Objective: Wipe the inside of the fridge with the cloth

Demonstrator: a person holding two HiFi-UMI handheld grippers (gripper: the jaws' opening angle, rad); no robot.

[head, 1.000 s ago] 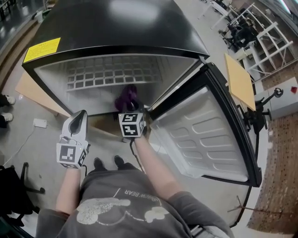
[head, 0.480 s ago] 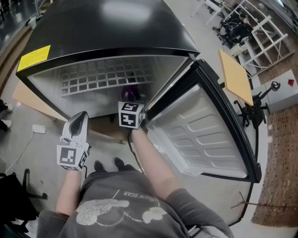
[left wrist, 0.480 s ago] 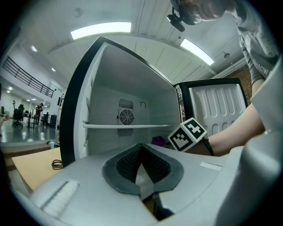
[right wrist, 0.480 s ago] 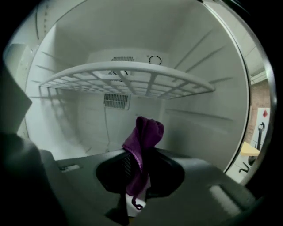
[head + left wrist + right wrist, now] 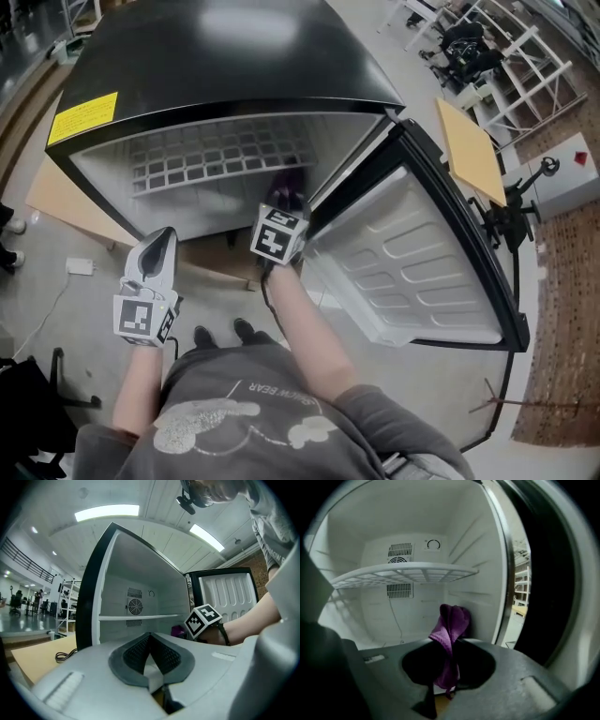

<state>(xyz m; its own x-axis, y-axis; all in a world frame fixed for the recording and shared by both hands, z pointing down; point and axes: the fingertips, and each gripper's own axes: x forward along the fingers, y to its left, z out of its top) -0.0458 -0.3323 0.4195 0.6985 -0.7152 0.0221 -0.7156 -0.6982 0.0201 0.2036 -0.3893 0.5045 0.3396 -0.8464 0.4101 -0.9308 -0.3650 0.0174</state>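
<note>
The black fridge [image 5: 225, 56] stands open, its white inside holding a wire shelf [image 5: 216, 155]. My right gripper [image 5: 286, 199] reaches into the lower compartment near the right wall, shut on a purple cloth [image 5: 451, 630] that sticks up between the jaws; the purple cloth [image 5: 287, 185] shows just past the marker cube. The cloth's top lies close to the right inner wall [image 5: 480, 592]; touching cannot be told. My left gripper [image 5: 153, 258] hangs outside, in front of the fridge at the left, its pads [image 5: 161, 656] pressed together on nothing.
The fridge door [image 5: 412, 262] is swung wide to the right, its moulded white liner facing me. A vent and a dial [image 5: 433, 544] sit on the back wall. A wooden board [image 5: 52, 192] lies on the floor left of the fridge; a stand [image 5: 511, 220] is at the right.
My right gripper with the cloth has moved rightward inside the fridge, toward the right wall. The left gripper has stayed where it was.
</note>
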